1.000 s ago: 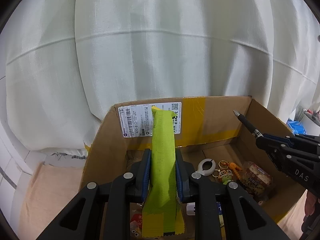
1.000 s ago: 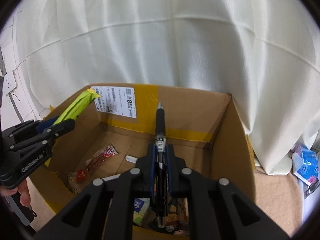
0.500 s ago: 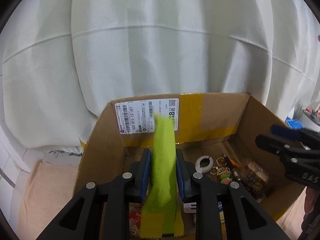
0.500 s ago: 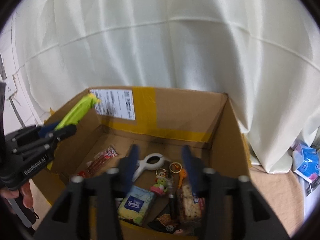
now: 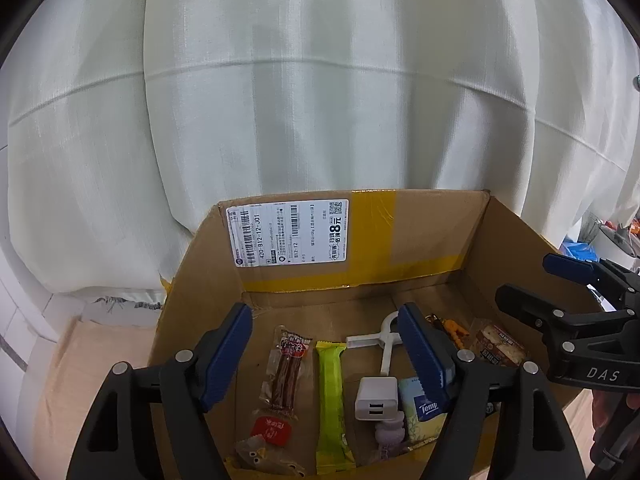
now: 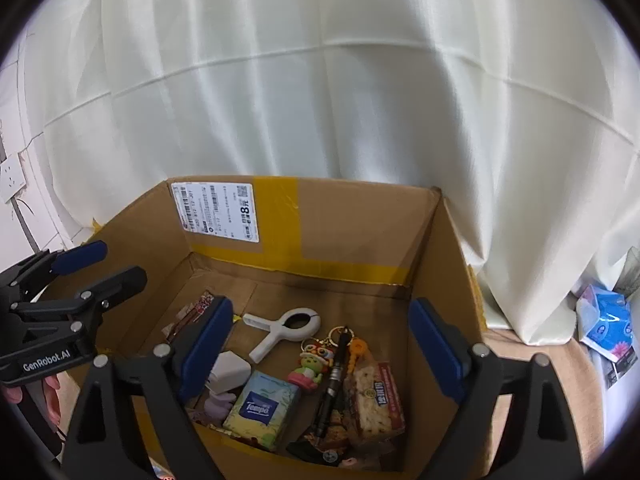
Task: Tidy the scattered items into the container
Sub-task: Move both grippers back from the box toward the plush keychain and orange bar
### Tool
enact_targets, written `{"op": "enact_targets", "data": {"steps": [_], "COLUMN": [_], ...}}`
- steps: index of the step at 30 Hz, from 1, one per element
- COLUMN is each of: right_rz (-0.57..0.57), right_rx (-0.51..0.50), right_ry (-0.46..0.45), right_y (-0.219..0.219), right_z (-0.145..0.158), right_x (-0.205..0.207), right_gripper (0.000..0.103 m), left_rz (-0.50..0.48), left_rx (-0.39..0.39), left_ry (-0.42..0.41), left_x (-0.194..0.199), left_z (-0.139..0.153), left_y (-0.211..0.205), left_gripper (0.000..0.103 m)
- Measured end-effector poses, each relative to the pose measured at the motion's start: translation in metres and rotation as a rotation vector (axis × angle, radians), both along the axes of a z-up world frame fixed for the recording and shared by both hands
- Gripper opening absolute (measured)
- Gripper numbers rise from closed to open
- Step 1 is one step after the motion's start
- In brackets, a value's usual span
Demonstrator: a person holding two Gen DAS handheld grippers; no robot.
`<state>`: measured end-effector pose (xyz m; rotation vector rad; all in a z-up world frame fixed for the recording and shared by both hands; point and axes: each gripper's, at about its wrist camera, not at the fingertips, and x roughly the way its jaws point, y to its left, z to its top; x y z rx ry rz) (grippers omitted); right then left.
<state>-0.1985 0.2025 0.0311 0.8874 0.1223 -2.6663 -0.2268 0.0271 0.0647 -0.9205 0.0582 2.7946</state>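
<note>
Your left gripper (image 5: 326,350) and right gripper (image 6: 320,344) had just spread open, empty, over the cardboard box (image 5: 436,236), where the green packet (image 5: 332,392) lay lengthwise, pointing toward the labelled far wall.

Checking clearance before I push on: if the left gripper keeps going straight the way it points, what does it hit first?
Probably the green snack bar on the cardboard box floor; it lies between the left gripper's open fingers. Depth is unclear, so the sausage pack beside it might come first.
</note>
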Motion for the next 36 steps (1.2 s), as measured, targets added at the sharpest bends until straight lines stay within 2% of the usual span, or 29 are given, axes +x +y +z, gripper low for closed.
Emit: {"op": "enact_targets", "data": {"steps": [4, 8, 11, 14, 21, 27, 36], "right_rz": [-0.009, -0.009, -0.008, -0.004, -0.009, -0.013, -0.02], "right_rx": [0.01, 0.003, 0.003, 0.007, 0.011, 0.016, 0.011], "right_ry": [0.001, 0.033, 0.081, 0.126, 0.197, 0.204, 0.185], "right_y": [0.0, 0.003, 0.006, 0.009, 0.018, 0.028, 0.043], "right_z": [0.003, 0.022, 0.041, 0.059, 0.086, 0.085, 0.06], "right_x": [0.004, 0.021, 0.043, 0.069, 0.124, 0.163, 0.206], "right_gripper": [0.093, 0.093, 0.094, 0.099, 0.103, 0.103, 0.103], "left_rz": [0.018, 0.04, 0.039, 0.038, 0.043, 0.044, 0.047], "left_rx": [-0.03, -0.016, -0.011, -0.016, -0.009, 0.006, 0.019], "left_ry": [-0.005, 0.03, 0.058, 0.087, 0.121, 0.124, 0.123], "left_x": [0.006, 0.024, 0.045, 0.07, 0.123, 0.166, 0.211], "left_z": [0.006, 0.022, 0.036, 0.051, 0.064, 0.057, 0.03], "left_y": [0.001, -0.005, -0.008, -0.009, -0.013, -0.015, -0.012], "left_gripper": [0.078, 0.078, 0.078, 0.079, 0.079, 0.079, 0.079]}}
